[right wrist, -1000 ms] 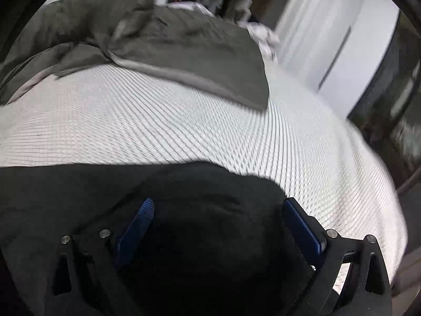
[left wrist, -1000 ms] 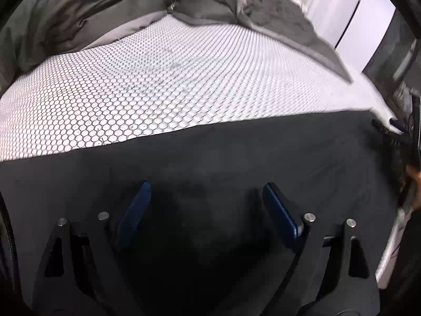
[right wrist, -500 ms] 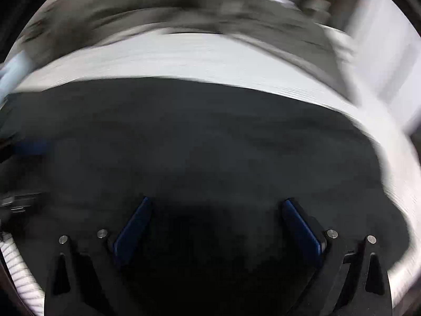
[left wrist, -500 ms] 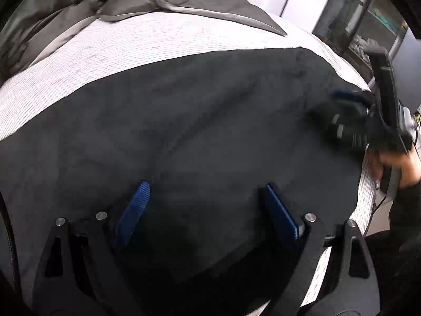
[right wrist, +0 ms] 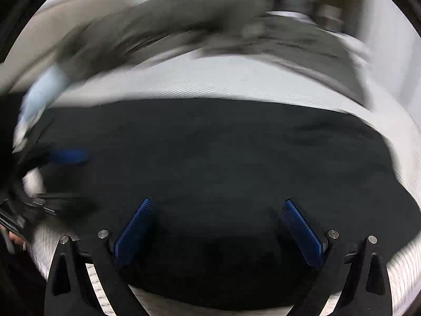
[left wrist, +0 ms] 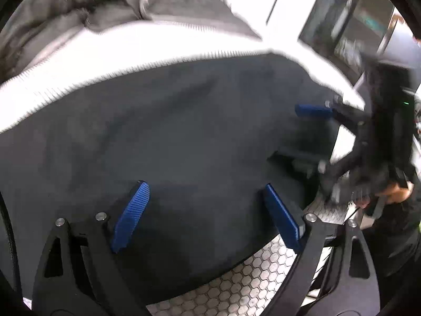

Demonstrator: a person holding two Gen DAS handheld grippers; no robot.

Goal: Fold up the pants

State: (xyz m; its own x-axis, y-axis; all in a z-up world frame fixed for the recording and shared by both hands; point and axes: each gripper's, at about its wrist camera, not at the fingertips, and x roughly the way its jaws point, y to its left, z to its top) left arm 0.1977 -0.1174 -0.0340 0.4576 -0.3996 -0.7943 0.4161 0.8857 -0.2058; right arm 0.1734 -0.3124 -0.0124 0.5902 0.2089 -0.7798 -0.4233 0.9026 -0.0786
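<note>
Both grippers wide open over the pants (left wrist: 184, 137), nothing held in either. The dark cloth lies flat on the bed (left wrist: 236, 289), reaching close to its near edge, with white honeycomb cover showing below it in both wrist views. The left gripper (left wrist: 208, 216) hovers above the near edge, cloth straight ahead and under its fingers. The right gripper (right wrist: 218, 226) sits over the same near edge, facing across the cloth; seen from the left wrist it comes in from the right, at the bed's right edge. Long axis looks to run side to side between them, a judgement only. Bare cover beyond the far edge gives room to fold forward, up to the grey duvet (left wrist: 92, 8). The right view is blurred.
</note>
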